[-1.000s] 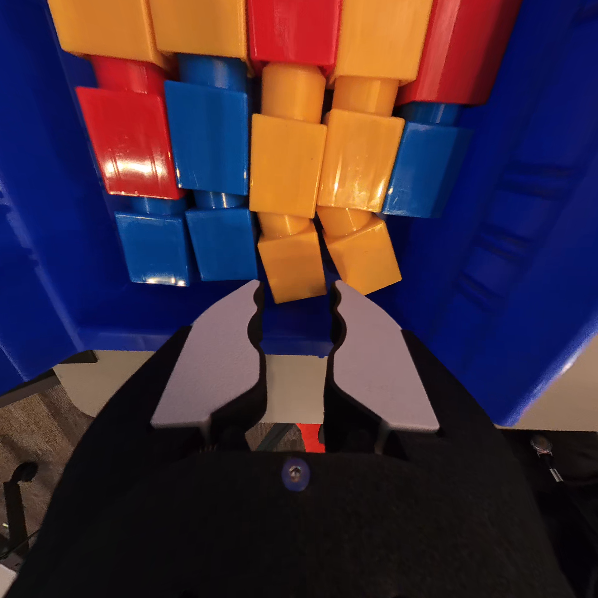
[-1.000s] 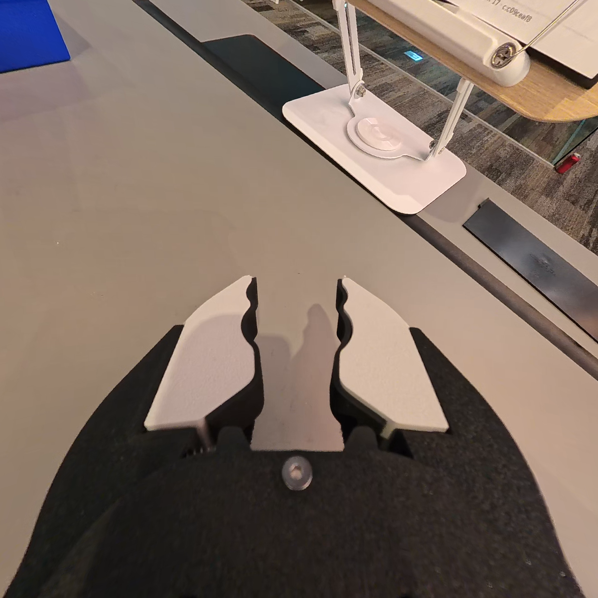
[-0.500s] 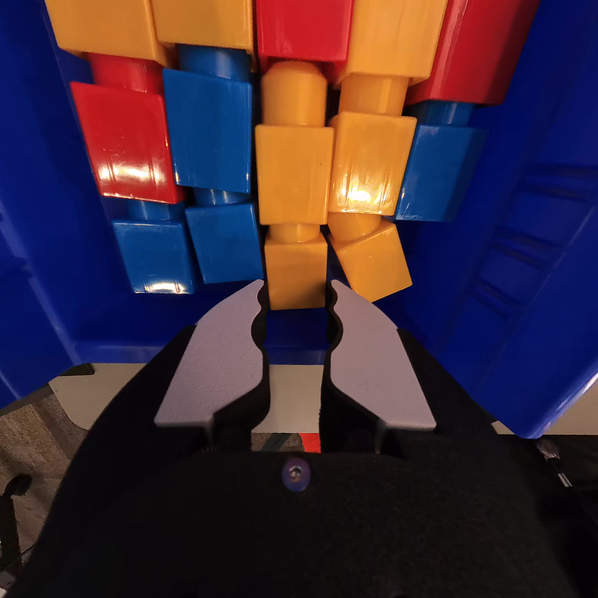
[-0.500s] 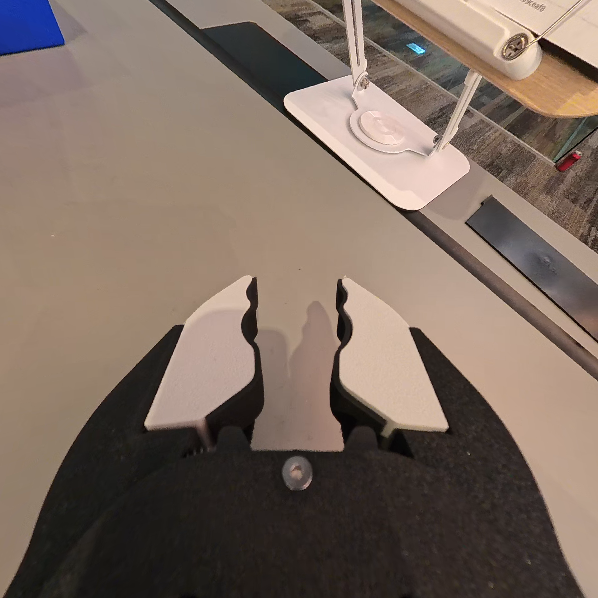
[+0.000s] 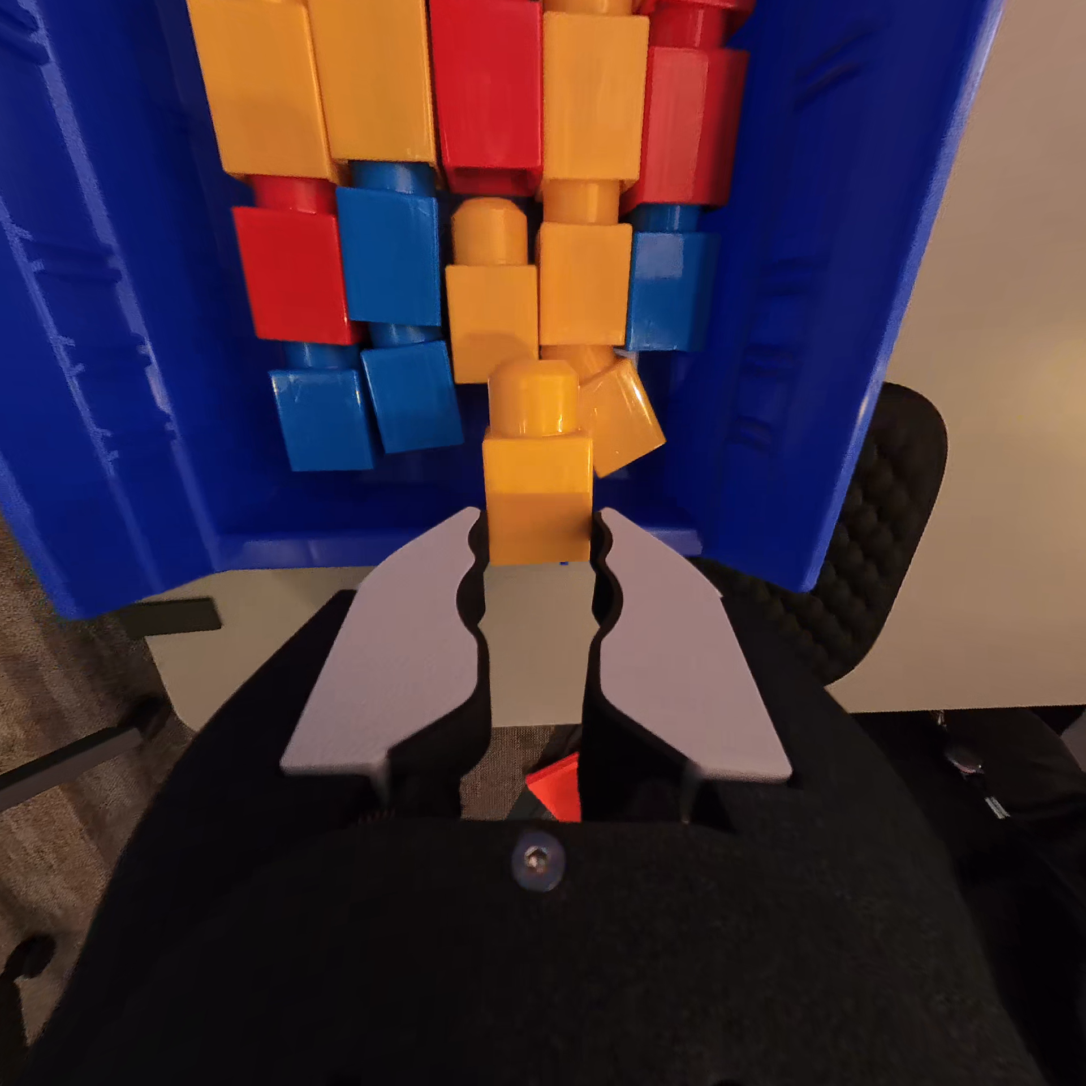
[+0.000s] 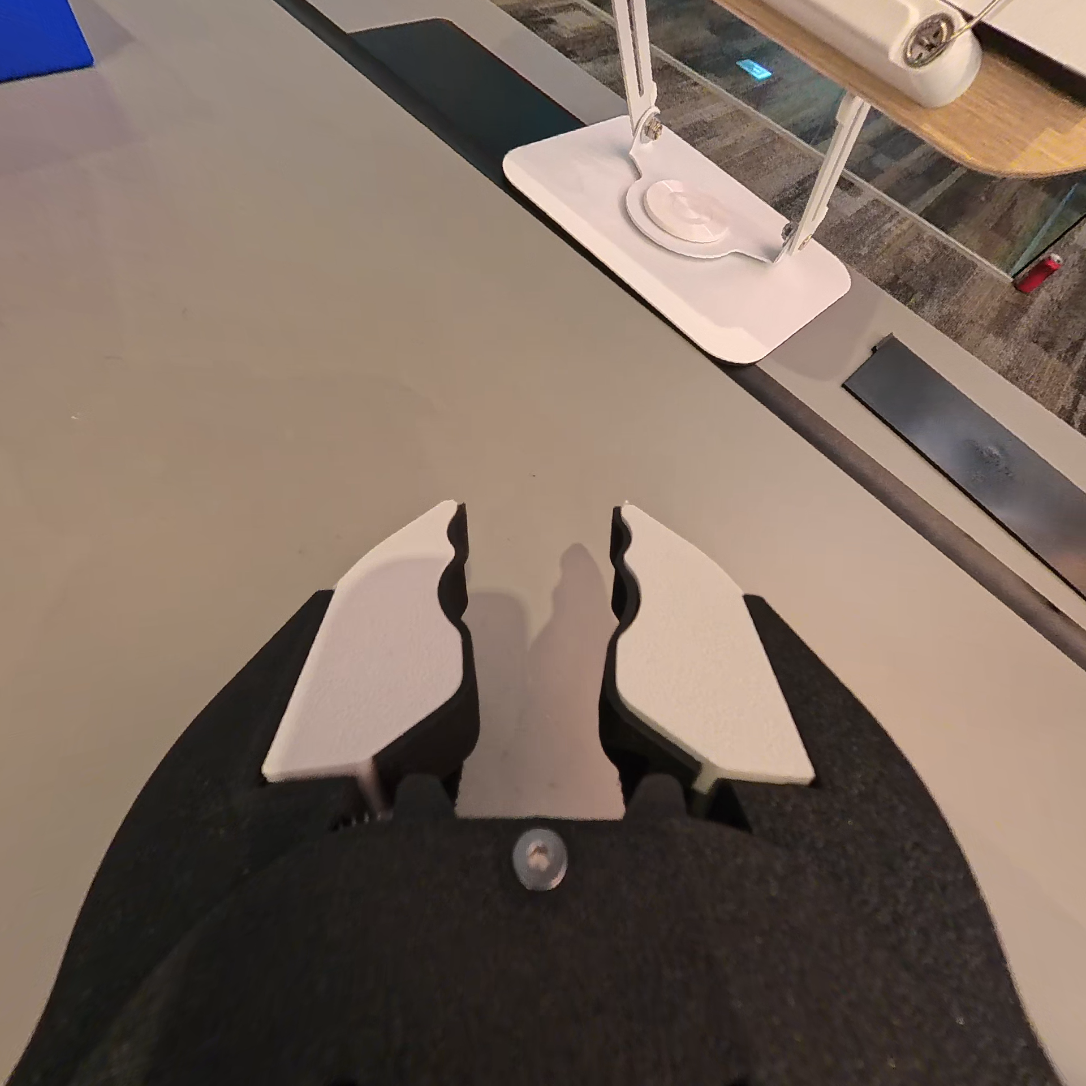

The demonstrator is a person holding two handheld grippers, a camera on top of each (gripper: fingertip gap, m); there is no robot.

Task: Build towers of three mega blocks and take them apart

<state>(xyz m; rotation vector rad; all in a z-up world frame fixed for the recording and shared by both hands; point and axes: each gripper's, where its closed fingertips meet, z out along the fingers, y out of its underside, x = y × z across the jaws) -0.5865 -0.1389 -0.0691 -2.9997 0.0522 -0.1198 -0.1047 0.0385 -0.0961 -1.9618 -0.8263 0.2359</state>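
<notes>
Left gripper [image 5: 538, 532] clamps a yellow block [image 5: 538, 490] at its fingertips, stud pointing away, just ahead over the blue bin [image 5: 823, 294] of stacked blocks. Right gripper [image 6: 538, 529] hangs spread and empty above the grey table [image 6: 235, 294], white stand base [image 6: 676, 235] ahead-right.

The left wrist view is looking steeply down, close, into the blue bin [image 5: 106, 294] of blocks at 12 o'clock. The right wrist view is facing low across the grey table [image 6: 235, 352], the white stand [image 6: 676, 235] at 1 o'clock, a blue corner [image 6: 41, 41] at 11 o'clock.
</notes>
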